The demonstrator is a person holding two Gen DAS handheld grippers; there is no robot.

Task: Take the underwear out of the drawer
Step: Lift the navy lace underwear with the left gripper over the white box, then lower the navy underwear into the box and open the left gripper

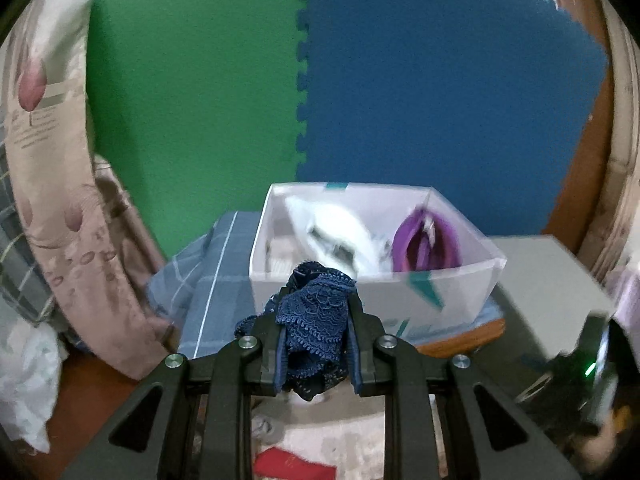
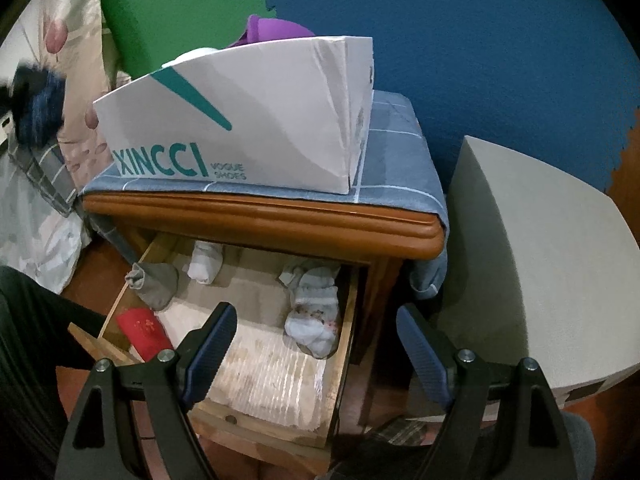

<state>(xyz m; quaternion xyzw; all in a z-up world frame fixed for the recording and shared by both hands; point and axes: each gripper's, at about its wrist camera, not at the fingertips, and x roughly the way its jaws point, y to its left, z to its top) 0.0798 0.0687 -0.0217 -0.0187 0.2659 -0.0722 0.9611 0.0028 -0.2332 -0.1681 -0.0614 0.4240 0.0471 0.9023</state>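
My left gripper [image 1: 316, 300] is shut on a bunched navy lace pair of underwear [image 1: 316, 320], held in the air just in front of the white shoebox [image 1: 372, 300] on the nightstand. The same lace bundle [image 2: 42, 116] shows at the far left of the right wrist view. The box holds a white garment [image 1: 340, 236] and a purple one [image 1: 428, 244]. My right gripper [image 2: 316, 316] stands open over the pulled-out wooden drawer [image 2: 344, 332] with nothing between its fingers. The drawer contains white socks [image 2: 312, 320], a grey sock [image 2: 154, 284], another white sock [image 2: 206, 264] and a red item [image 2: 144, 334].
The nightstand top [image 2: 264, 216] carries a blue checked cloth [image 2: 400, 148]. A grey box [image 2: 540, 264] stands to the right. Bedding and a floral pillow [image 1: 52, 160] lie to the left. Green and blue foam mats [image 1: 440, 80] line the wall. A dark sleeve [image 2: 28, 320] is at lower left.
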